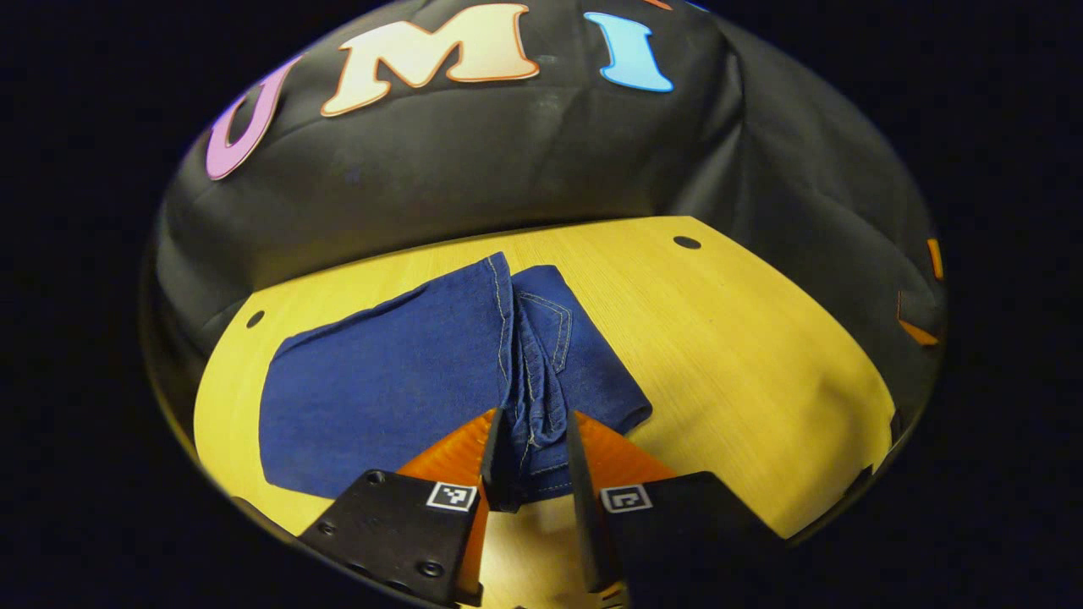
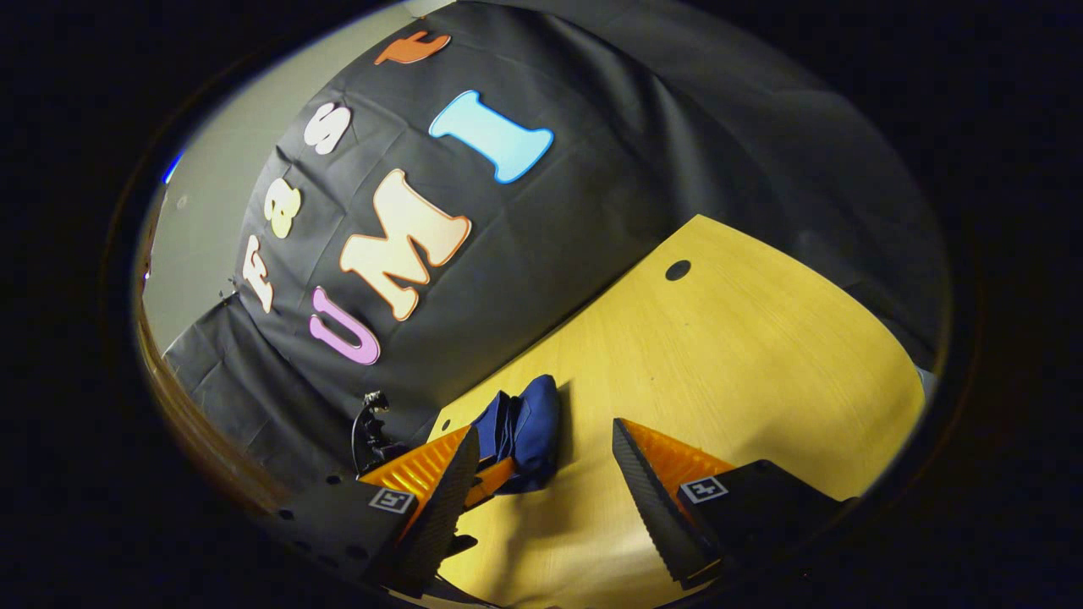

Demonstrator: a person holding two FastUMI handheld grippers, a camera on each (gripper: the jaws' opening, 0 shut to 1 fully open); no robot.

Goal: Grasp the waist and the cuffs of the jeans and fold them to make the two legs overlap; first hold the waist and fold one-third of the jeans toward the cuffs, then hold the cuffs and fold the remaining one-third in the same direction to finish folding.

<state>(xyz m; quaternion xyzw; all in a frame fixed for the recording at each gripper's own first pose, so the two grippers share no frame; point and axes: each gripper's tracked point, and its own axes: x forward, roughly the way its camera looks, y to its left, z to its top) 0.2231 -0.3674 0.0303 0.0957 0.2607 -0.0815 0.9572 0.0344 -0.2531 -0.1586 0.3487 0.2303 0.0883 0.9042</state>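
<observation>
Left hand-held gripper (image 1: 533, 461): fingers drawn narrow around a bunched fold of the jeans (image 1: 440, 372) at the near edge; they appear to pinch the cloth.
Right hand-held gripper (image 2: 541, 474): fingers spread wide, holding nothing, above bare desk (image 2: 728, 355).
Jeans: a compact blue pile on the desk, a flat panel to the left, a stitched pocket part to the right of the held ridge.
Step in hand: likely the last third-fold, judging by the short bundle.
Next move: lay the held edge flat over the panel, then let go.
</observation>
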